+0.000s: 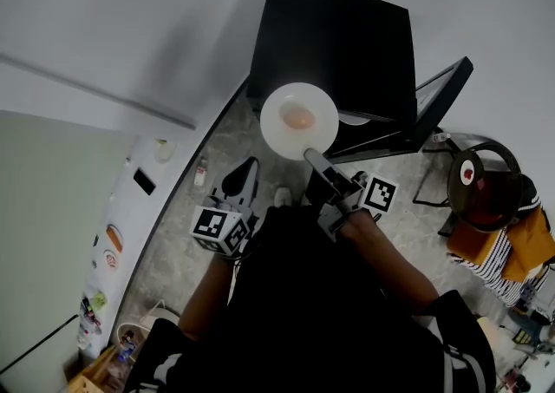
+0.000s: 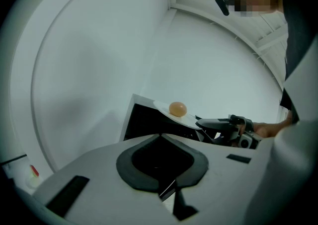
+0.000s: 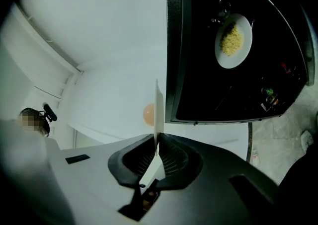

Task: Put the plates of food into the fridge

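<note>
A white plate (image 1: 299, 120) carrying one round orange piece of food (image 1: 297, 117) is held level in front of the open black fridge (image 1: 338, 44). My right gripper (image 1: 314, 155) is shut on the plate's near rim. In the right gripper view the plate (image 3: 158, 114) stands edge-on between the pads, with the orange food (image 3: 148, 114) to its left. A second plate of yellow food (image 3: 232, 40) lies inside the fridge. My left gripper (image 1: 245, 176) hangs lower at the left, shut and empty. The left gripper view shows the held plate (image 2: 166, 110) and the right gripper (image 2: 198, 122).
The fridge door (image 1: 442, 105) stands open to the right. A round dark stool (image 1: 483, 183) and orange cloth (image 1: 520, 239) are at the right. A white counter (image 1: 130, 209) with small items runs along the left, with a bottle (image 1: 200, 174) on the floor beside it.
</note>
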